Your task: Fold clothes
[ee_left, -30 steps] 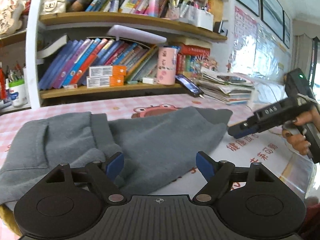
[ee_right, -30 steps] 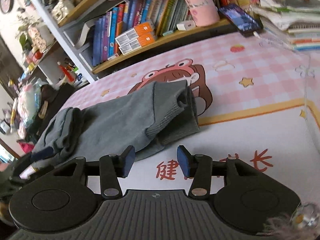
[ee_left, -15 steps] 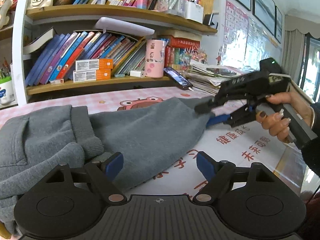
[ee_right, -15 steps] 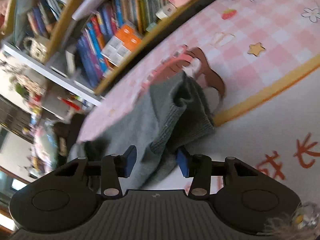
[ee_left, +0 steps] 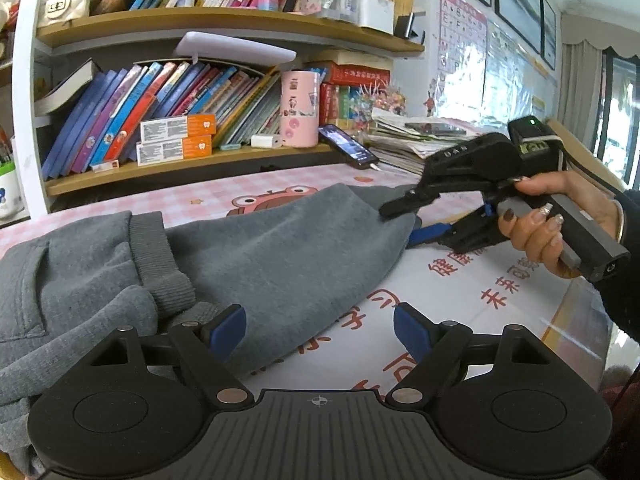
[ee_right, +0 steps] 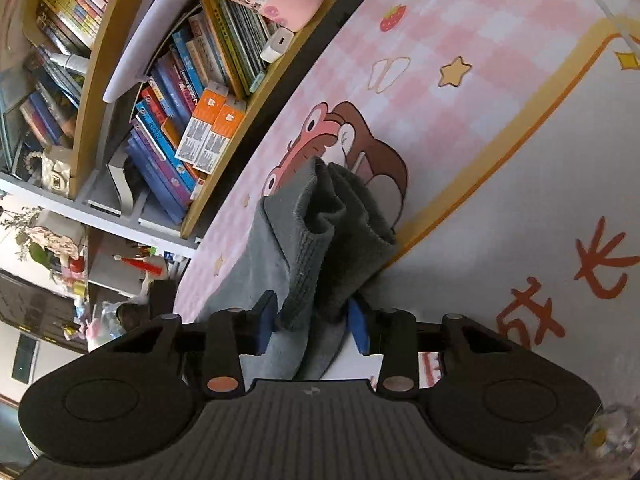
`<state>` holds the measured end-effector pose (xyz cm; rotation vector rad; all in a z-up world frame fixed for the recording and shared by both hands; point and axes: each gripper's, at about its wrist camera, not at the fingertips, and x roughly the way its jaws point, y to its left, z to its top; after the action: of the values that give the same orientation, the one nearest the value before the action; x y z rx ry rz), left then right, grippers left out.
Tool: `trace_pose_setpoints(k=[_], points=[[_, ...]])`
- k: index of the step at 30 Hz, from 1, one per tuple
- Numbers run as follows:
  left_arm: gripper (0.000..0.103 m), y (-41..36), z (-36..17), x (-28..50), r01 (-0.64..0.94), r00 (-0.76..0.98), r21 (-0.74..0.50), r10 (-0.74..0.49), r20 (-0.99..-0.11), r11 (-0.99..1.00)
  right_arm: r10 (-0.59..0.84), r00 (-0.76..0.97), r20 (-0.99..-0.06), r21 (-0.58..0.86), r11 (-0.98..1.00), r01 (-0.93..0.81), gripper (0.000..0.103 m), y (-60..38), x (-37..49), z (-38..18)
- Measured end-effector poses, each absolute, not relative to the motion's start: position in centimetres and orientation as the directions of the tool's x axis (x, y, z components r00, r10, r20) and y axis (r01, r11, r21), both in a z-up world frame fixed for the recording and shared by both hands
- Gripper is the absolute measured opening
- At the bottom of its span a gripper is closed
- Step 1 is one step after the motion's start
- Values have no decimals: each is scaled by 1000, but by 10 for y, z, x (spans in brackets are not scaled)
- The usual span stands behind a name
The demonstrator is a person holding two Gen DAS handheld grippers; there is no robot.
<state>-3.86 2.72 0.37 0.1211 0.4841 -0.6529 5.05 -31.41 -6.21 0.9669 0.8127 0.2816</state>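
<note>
A grey sweatshirt point(ee_left: 280, 252) lies across the pink cartoon table mat point(ee_left: 208, 196), its ribbed cuff point(ee_left: 164, 264) folded over at the left. My left gripper point(ee_left: 320, 328) is open and empty, low over the garment's near edge. My right gripper point(ee_left: 404, 224) reaches in from the right, rolled on its side, with one finger above and one below the garment's right end. In the right wrist view the gripper point(ee_right: 314, 326) has the bunched grey cloth point(ee_right: 320, 232) between its blue pads point(ee_right: 266, 322), which are still slightly apart.
A bookshelf point(ee_left: 200, 160) with books, a pink cup point(ee_left: 300, 108) and a phone point(ee_left: 348, 146) stands behind the table. A stack of papers point(ee_left: 416, 140) lies at the back right. The mat's white part with red characters point(ee_left: 496, 292) lies to the right.
My right gripper has moved in to the garment's right end, rolled sideways, and the cloth has come between its fingers. The left gripper has stayed open and nearly still.
</note>
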Motion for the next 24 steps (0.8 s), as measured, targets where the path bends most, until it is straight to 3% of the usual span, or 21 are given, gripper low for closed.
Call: trace_pose_setpoints(k=[3, 5, 6, 11, 18, 24], points=[[84, 27, 4, -41, 610, 693, -33, -554, -461, 792, 532, 678, -506, 790, 601, 118, 36, -306, 56, -59], [84, 28, 4, -42, 609, 696, -34, -554, -456, 793, 523, 669, -528, 766, 634, 108, 21, -302, 60, -58], [84, 29, 4, -42, 606, 697, -36, -553, -457, 794, 523, 666, -532, 760, 641, 104, 19, -301, 61, -59], [84, 35, 6, -42, 591, 711, -38, -542, -447, 806, 552, 683, -479, 767, 641, 20, 17, -294, 61, -39], [84, 74, 27, -49, 529, 776, -66, -514, -365, 846, 591, 706, -390, 733, 663, -151, 17, -269, 62, 11], [84, 126, 54, -65, 418, 870, -31, -410, -272, 908, 660, 685, -309, 667, 663, -338, 17, -211, 68, 60]])
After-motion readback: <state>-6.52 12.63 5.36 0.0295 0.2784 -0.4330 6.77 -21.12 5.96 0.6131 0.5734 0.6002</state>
